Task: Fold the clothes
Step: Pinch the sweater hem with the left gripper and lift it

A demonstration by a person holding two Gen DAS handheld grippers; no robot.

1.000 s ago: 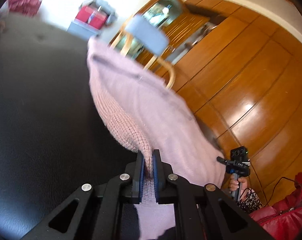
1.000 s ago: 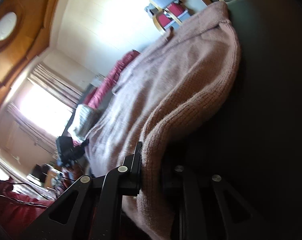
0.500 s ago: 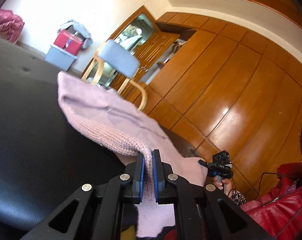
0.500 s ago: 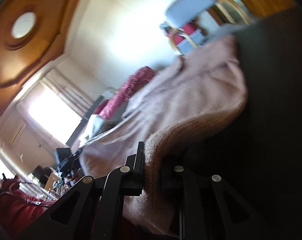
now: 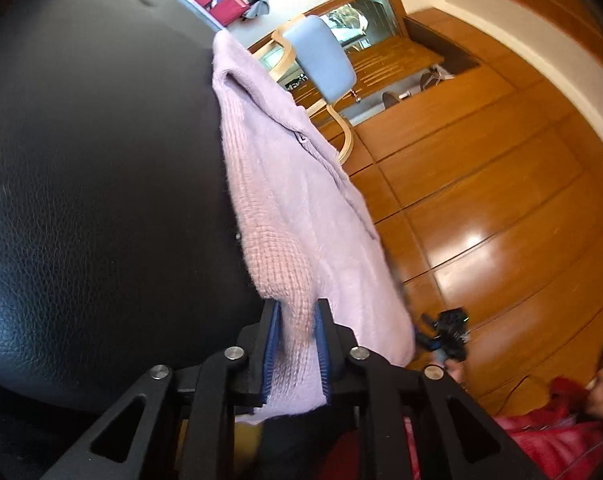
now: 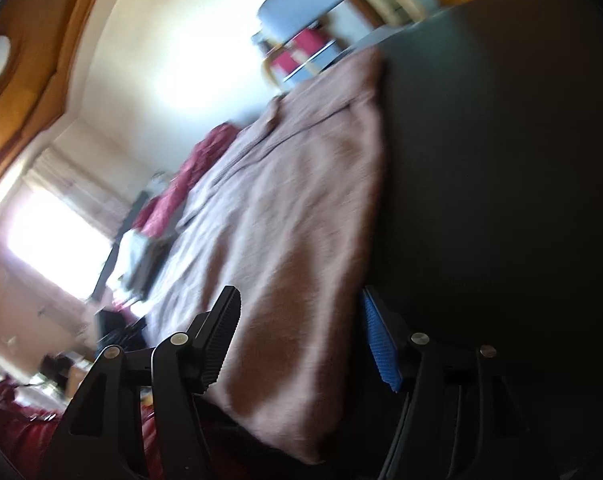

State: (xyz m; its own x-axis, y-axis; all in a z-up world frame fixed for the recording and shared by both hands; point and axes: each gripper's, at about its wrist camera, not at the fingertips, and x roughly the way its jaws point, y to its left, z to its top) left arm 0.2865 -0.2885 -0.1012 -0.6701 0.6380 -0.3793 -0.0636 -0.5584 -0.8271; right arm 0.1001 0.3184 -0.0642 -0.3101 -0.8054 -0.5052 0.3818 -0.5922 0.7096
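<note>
The pink knit sweater [image 5: 301, 216] lies along the edge of the black leather surface [image 5: 93, 184], its folded ribbed hem running up toward the blue-backed chair [image 5: 321, 60] that stands past the far end of that surface. A second ago the left gripper [image 5: 295, 354] was clamped tight on the near hem of the sweater; now its jaws are opening, a narrow gap showing, and the knit fabric sits between the blue pads [image 5: 270, 352] and fills that gap, touching both. Whether the pads press on it cannot be told with certainty, though the cloth bunches there. In the left wrist view the sweater hangs closer to the leather surface than half a second ago, when it was lifted and stretched. The right gripper [image 6: 301, 344] has changed most: a second ago its fingers were closed on the thick hem, and now its jaws are opening and stand wide, one finger on each side of the sweater [image 6: 285, 200], the fabric lying flat between them on the leather surface [image 6: 501, 200] without touching the blue pad [image 6: 381, 348] on the picture's right side. The right wrist view is blurred. Beyond the near corner of the sweater, the other gripper [image 5: 447, 334] shows small in the left wrist view over the wooden floor [image 5: 501, 220].
</note>
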